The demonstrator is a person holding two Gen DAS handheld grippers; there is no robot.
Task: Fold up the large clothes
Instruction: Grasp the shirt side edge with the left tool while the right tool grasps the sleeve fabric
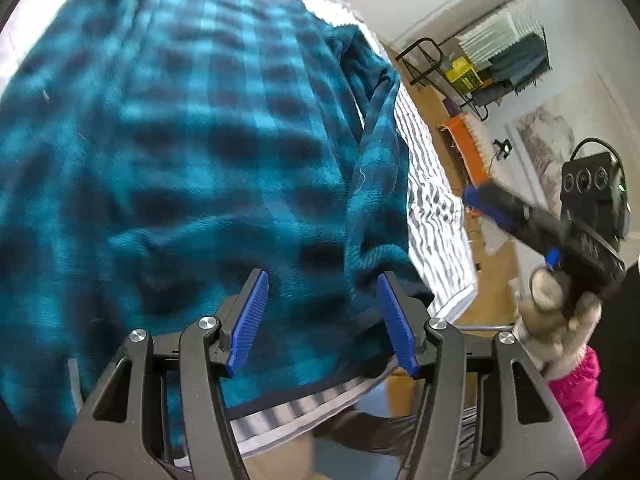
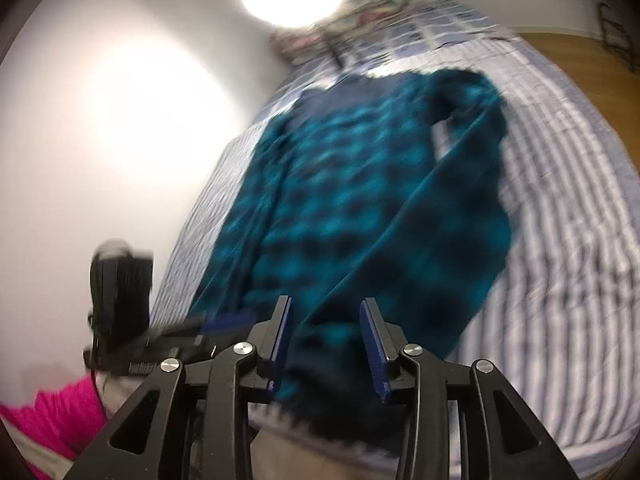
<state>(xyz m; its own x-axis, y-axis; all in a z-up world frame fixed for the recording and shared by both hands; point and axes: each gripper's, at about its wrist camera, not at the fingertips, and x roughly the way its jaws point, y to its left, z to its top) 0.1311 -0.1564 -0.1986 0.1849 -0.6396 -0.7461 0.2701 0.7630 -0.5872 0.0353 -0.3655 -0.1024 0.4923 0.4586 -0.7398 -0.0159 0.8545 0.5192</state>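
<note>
A teal plaid fleece garment (image 1: pixel 192 152) lies on the striped bed (image 2: pixel 560 240) (views blurred); left gripper (image 1: pixel 322 320) and right gripper (image 2: pixel 326 344) jaws gape, empty.

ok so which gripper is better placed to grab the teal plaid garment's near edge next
Probably the left gripper: its open fingers sit right over the teal plaid garment near its edge on the striped bed cover. The right gripper, also open, is off beyond the bed's edge.

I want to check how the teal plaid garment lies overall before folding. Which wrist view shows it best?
The right wrist view: the teal plaid garment appears nearly whole, spread on the striped bedcover, though blurred. The left wrist view is sharper but shows only a close section near the bedcover's edge.
</note>
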